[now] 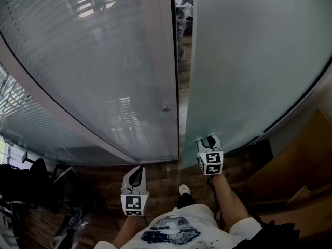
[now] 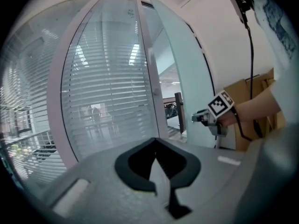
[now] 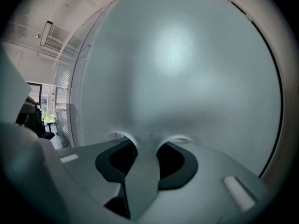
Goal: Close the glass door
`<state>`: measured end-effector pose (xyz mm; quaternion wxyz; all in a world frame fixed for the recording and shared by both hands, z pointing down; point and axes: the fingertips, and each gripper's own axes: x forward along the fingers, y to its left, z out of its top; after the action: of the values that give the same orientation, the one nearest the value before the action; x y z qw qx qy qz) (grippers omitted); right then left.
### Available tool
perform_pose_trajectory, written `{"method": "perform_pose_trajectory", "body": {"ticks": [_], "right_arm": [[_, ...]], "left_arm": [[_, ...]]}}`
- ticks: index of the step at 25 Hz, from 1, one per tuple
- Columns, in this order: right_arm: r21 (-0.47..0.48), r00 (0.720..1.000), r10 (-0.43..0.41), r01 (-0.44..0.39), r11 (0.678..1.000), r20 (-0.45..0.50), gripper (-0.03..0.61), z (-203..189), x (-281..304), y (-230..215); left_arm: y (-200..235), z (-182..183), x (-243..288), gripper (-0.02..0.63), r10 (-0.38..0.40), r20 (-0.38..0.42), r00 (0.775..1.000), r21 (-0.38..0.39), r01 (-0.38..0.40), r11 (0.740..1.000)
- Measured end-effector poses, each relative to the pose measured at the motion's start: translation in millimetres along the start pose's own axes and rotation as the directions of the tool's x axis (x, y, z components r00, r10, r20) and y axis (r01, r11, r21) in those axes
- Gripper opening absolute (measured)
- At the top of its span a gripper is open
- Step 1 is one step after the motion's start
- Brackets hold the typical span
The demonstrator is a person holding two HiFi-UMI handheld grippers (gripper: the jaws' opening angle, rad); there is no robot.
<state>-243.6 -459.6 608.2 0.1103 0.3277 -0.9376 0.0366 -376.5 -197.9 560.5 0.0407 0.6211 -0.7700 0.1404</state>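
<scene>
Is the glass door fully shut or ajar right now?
Ajar: the head view shows an open gap between the glass door and the frame post.

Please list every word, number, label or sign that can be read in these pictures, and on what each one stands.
No text can be read.
Square markers on the left gripper and right gripper: black-and-white patterns, no letters.
Print on the person's shirt: too blurred to read.
</scene>
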Motion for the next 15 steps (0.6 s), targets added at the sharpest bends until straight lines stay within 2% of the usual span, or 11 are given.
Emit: {"method": "perform_pose_trajectory", "body": {"ticks": [15], "right_arm": [[-0.002, 0.999, -0.033, 0.033, 0.999, -0.010, 0.126, 7.5, 34.6, -3.6]], "left_arm": [[9.3, 3.5, 21.8, 0.000, 0.032, -0.020, 0.999, 0.000, -0.032, 1.000]]}}
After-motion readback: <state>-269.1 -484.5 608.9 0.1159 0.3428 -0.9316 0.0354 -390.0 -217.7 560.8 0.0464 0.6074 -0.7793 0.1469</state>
